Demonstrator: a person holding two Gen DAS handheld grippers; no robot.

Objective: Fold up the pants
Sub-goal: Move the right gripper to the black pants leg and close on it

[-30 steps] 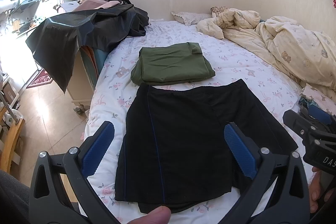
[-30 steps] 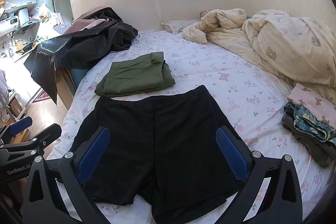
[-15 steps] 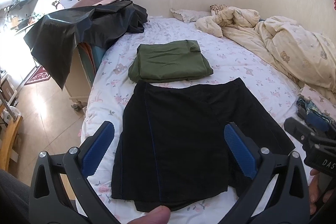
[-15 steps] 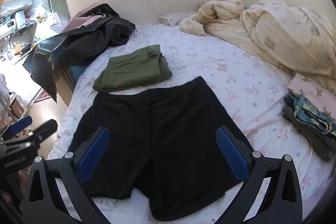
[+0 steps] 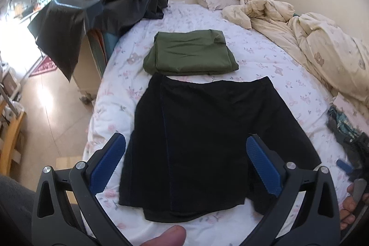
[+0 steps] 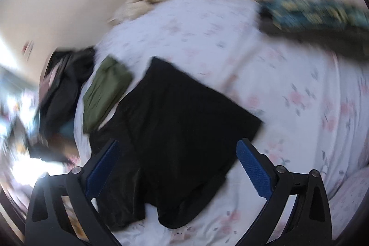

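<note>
Black shorts lie flat on the floral bed sheet, waistband toward the far side, leg hems toward me. My left gripper hovers open above the near hem, nothing between its blue pads. In the blurred, tilted right wrist view the same black shorts lie below my right gripper. Its jaws stand wide and are closing slightly, empty, above the shorts. The right gripper shows blurred at the right edge of the left wrist view, held by a hand.
Folded green pants lie just beyond the shorts. A black garment pile covers a cabinet left of the bed. A cream quilt fills the far right. Small folded clothes sit at the right. Floor drops off left of the bed.
The right gripper has swung to the right and rolled sharply, so its view is tilted and blurred. The left gripper's view has barely shifted.
</note>
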